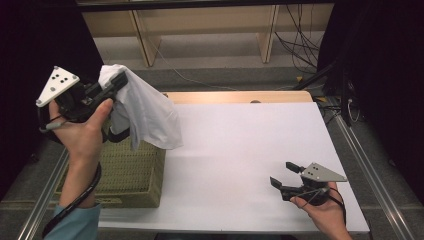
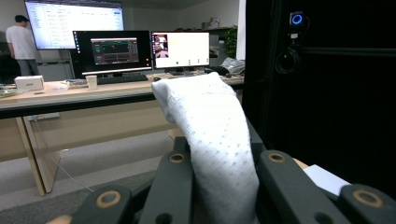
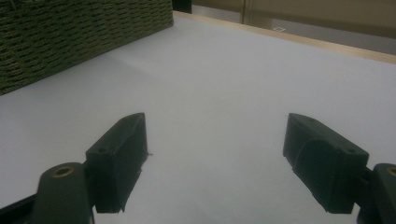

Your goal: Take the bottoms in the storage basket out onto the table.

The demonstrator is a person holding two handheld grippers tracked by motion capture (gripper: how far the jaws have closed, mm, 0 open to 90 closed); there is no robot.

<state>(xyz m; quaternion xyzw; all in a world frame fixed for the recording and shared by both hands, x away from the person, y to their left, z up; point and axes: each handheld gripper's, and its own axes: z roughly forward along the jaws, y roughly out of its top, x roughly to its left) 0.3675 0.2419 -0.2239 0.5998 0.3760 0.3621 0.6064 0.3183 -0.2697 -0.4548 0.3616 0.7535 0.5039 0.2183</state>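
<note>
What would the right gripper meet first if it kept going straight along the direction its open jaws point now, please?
Probably the woven basket. The right gripper sits low over the white table, jaws open and empty, aimed toward the basket's side. Only bare tabletop lies between them, though depth is hard to judge, so it may pass just beside it.

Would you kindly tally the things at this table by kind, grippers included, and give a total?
White cloth, clamped in the left gripper and hanging over the basket: 1
Woven basket: 1
Grippers, the left one and the right gripper, open and empty over the table: 2
Total: 4
</note>
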